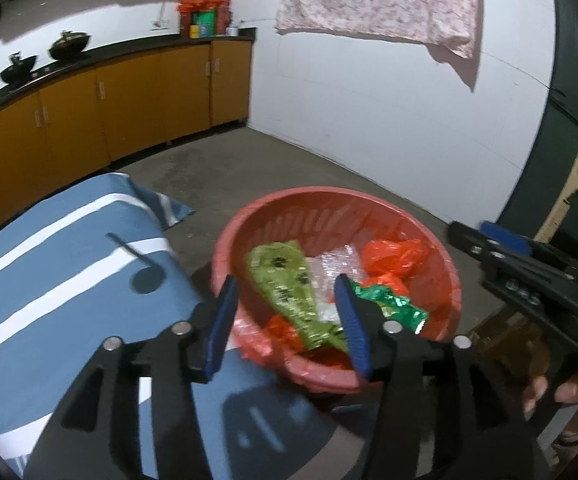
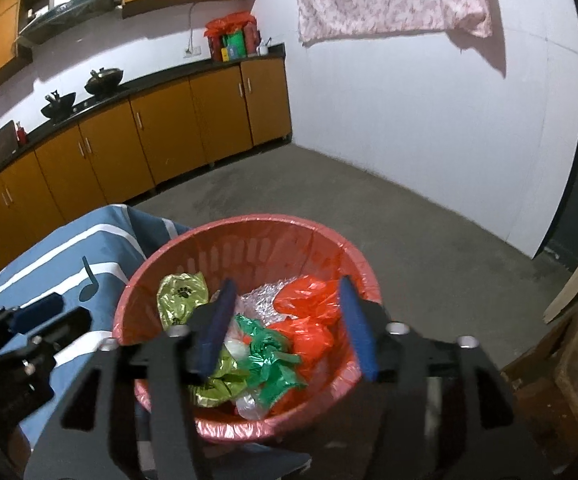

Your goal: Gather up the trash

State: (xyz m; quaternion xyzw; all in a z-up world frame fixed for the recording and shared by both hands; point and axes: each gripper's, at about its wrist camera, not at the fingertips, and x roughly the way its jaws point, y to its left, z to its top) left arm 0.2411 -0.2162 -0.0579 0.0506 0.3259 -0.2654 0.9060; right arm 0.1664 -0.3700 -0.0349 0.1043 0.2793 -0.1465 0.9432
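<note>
Beside blue-striped bedding (image 1: 69, 248), both grippers' jaws stand apart, empty, over the red basket (image 2: 169, 272) of wrappers.

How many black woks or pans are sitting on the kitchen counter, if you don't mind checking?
2. A smaller open pan sits further left on the black counter; a lidded wok sits just right of it. Others may lie beyond the frame.

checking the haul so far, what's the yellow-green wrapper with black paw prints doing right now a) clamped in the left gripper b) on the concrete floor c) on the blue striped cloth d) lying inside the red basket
d: the yellow-green paw-print wrapper lies inside the red basket among the other bags, with both grippers' jaws open above it and empty.
</note>
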